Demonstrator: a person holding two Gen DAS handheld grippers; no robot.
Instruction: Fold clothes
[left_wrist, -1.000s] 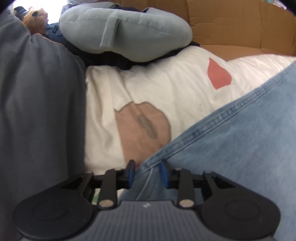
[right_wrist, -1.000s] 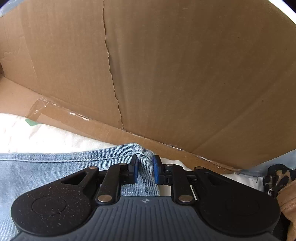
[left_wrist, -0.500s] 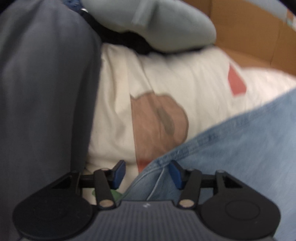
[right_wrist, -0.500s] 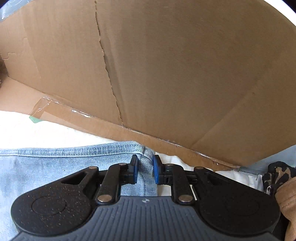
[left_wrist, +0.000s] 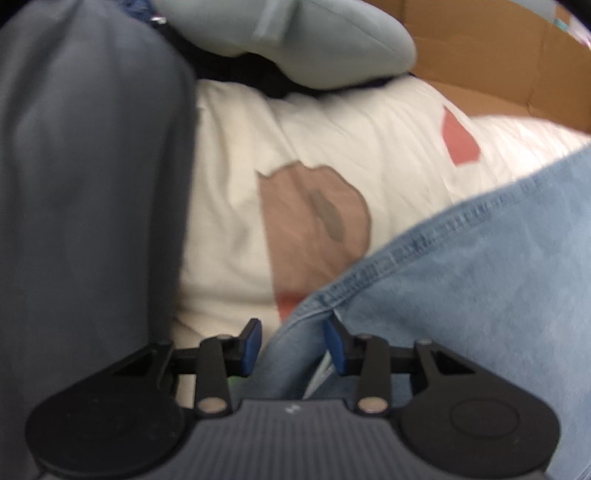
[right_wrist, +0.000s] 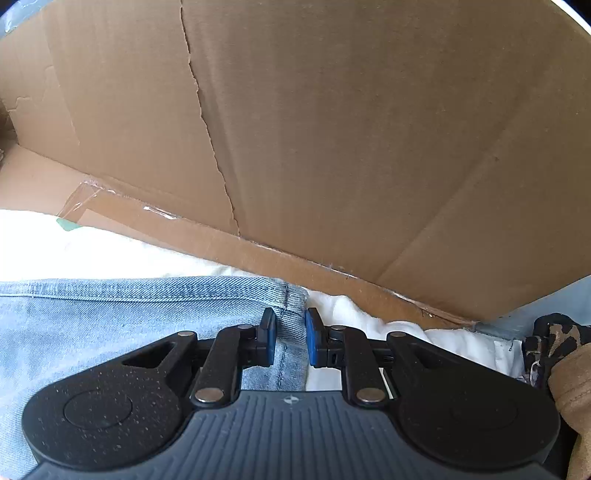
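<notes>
Lying hem-first across a white printed quilt (left_wrist: 332, 122), pale denim jeans (left_wrist: 480, 295) run toward 3 o'clock from the left claw (left_wrist: 291, 345), whose jaws are closing around one corner, while the right claw (right_wrist: 290, 341) pinches the other corner (right_wrist: 293, 295) before a cardboard wall (right_wrist: 369, 129).

Light-blue jeans (left_wrist: 461, 295) on white bedding (left_wrist: 332, 129)
</notes>
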